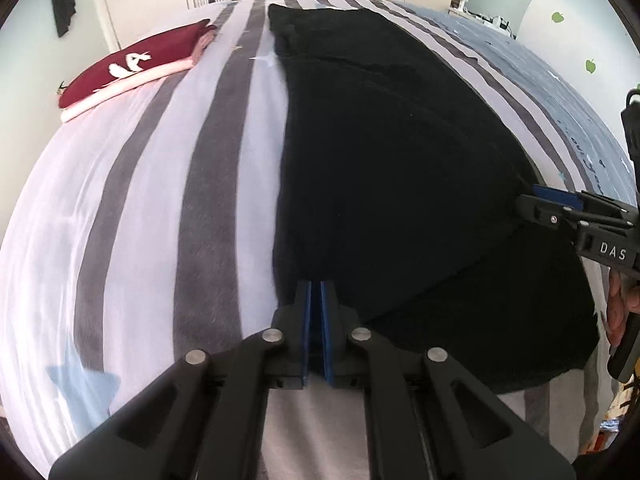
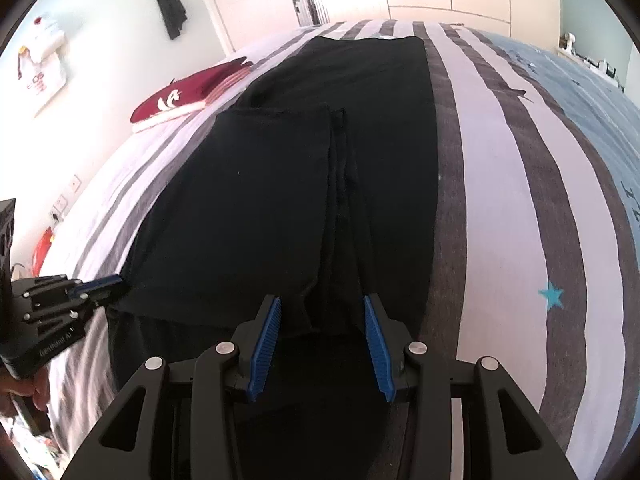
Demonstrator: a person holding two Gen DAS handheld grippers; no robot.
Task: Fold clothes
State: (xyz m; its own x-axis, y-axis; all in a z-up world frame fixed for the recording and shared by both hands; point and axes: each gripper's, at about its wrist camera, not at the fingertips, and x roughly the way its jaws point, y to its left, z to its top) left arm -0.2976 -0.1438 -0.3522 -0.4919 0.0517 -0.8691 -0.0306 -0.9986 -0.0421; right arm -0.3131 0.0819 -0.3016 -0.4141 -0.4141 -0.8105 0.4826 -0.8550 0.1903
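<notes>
A long black garment (image 1: pixel 392 152) lies flat along the striped bed, with both sides folded inward over its middle; it also shows in the right wrist view (image 2: pixel 304 184). My left gripper (image 1: pixel 318 292) is shut on the garment's near left edge and also shows in the right wrist view (image 2: pixel 114 284). My right gripper (image 2: pixel 322 308) is open just above the garment's near middle, with nothing between its blue pads (image 2: pixel 266 340). It appears in the left wrist view (image 1: pixel 536 194) at the garment's right edge.
The striped bedcover (image 1: pixel 208 184) spreads wide around the garment. A folded stack with a maroon top (image 1: pixel 132 64) lies at the far left of the bed, also in the right wrist view (image 2: pixel 184 96). A dark garment (image 2: pixel 170 4) hangs on the wall. Wardrobe doors stand behind.
</notes>
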